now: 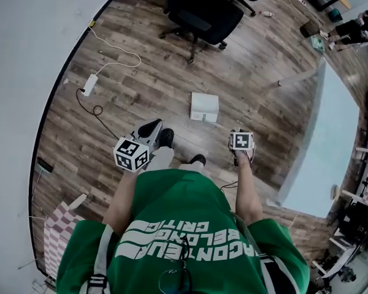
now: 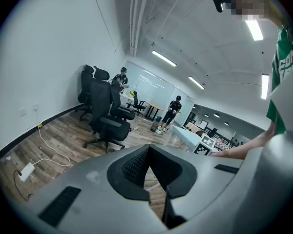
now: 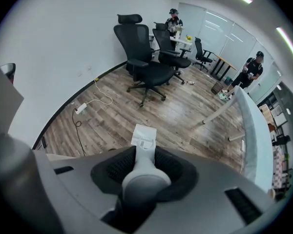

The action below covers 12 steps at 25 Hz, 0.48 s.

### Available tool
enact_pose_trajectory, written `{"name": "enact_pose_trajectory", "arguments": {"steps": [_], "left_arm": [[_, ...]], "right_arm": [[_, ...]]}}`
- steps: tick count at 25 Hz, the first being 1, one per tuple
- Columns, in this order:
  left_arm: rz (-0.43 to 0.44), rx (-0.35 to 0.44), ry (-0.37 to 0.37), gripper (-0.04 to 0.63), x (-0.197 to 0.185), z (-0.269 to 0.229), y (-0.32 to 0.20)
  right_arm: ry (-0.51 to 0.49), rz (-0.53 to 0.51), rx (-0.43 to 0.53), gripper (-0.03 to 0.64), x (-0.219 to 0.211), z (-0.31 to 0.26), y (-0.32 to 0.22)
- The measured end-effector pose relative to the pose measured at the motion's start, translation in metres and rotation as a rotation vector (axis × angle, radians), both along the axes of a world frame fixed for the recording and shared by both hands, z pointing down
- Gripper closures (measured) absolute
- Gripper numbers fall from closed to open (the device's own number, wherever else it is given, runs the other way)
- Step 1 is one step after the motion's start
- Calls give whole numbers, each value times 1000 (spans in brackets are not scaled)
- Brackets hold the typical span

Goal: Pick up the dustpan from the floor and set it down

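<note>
Right tongs point(image 3: 146, 155) point steeply down, part closed on the dustpan point(image 3: 144, 136) handle. This is likely a top-end grip so the pan hangs low for setting down. The pan sits on the person's side of the chair point(image 3: 146, 67), low over the floor point(image 3: 107, 116); contact cannot be told. Left tongs point(image 2: 149, 152) are tips together and empty, held aside from the dustpan on the chair's near side, judged spare.

Dustpan: smooth white plastic, round tube handle, squarish flat pan. Tong pads: black, ribbed. Floor: wood-grain planks.
</note>
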<state>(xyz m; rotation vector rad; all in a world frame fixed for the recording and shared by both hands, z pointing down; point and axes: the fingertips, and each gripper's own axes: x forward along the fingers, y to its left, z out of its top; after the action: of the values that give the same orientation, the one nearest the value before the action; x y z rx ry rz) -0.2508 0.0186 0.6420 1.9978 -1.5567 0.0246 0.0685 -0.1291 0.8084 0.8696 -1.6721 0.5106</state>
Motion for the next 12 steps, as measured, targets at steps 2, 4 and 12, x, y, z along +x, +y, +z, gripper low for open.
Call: {"name": "enact_pose_trajectory", "arguments": {"steps": [2, 4, 12], "left_arm": [[0, -7, 0, 601, -5, 3, 1], [-3, -14, -2, 601, -11, 4, 3], [-31, -36, -10, 601, -34, 9, 9]], "right_arm": [[13, 5, -29, 494, -4, 16, -3], [34, 9, -53, 494, -7, 30, -5], [74, -20, -101, 494, -29, 72, -14]]}}
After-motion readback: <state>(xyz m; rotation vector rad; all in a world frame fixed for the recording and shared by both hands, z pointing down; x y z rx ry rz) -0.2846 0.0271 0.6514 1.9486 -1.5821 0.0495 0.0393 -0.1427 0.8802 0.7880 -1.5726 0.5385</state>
